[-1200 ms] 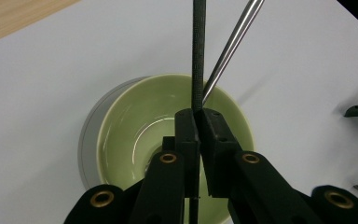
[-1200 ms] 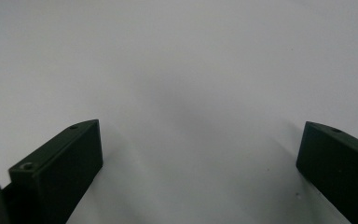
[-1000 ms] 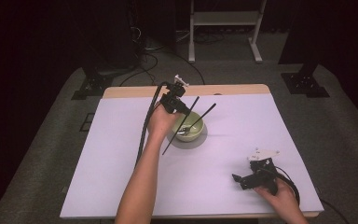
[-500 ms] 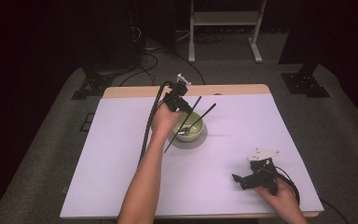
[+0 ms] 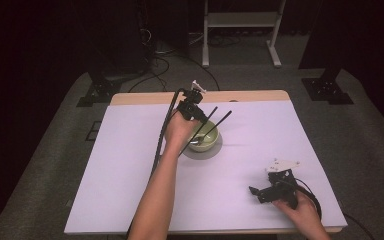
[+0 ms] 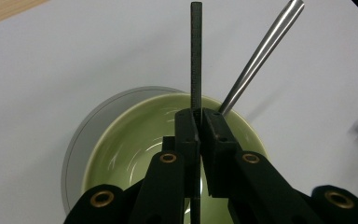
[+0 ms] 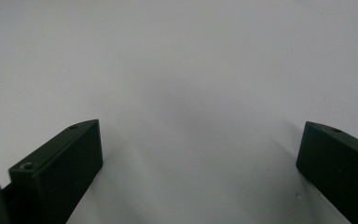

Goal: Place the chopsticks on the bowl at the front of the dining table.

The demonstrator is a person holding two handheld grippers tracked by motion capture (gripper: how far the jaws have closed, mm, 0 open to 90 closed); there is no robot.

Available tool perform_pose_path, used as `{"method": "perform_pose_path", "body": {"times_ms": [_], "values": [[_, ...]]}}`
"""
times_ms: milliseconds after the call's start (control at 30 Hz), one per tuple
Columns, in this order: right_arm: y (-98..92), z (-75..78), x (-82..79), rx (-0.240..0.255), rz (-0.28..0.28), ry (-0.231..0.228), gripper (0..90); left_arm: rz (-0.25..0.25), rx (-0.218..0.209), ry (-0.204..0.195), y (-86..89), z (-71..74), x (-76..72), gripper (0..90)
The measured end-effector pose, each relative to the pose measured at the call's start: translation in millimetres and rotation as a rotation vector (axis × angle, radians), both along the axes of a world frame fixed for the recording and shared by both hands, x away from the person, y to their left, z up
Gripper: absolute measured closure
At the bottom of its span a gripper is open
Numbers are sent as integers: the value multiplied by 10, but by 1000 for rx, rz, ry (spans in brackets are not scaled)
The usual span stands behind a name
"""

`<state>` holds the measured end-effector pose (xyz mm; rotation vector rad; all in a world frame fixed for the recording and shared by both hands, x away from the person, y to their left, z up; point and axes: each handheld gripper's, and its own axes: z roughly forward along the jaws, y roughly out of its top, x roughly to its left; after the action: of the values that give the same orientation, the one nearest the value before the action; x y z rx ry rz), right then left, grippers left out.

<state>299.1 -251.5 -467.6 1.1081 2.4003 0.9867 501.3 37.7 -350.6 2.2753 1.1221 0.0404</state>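
A pale green bowl stands on a grey saucer near the middle of the white table. My left gripper hovers over the bowl, shut on a thin black rod that runs straight through its jaws. A silver metal rod leans in the bowl and sticks out past its rim. At the front right my right gripper rests low over the bare table, open, with nothing between its fingers.
The white cover spans the table, with a strip of bare wood along the far edge. A black cable trails along the left forearm. Dark stands and a white frame are on the floor behind.
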Motion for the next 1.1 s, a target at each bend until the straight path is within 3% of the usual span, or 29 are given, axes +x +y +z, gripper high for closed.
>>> {"method": "perform_pose_path", "body": {"times_ms": [500,1100], "values": [[-1,-1,1,0,1,-1,0,4,11,28,-40,-115,56,855],[-1,-1,1,0,1,-1,0,37,13,20,5,-144,98,849]]}}
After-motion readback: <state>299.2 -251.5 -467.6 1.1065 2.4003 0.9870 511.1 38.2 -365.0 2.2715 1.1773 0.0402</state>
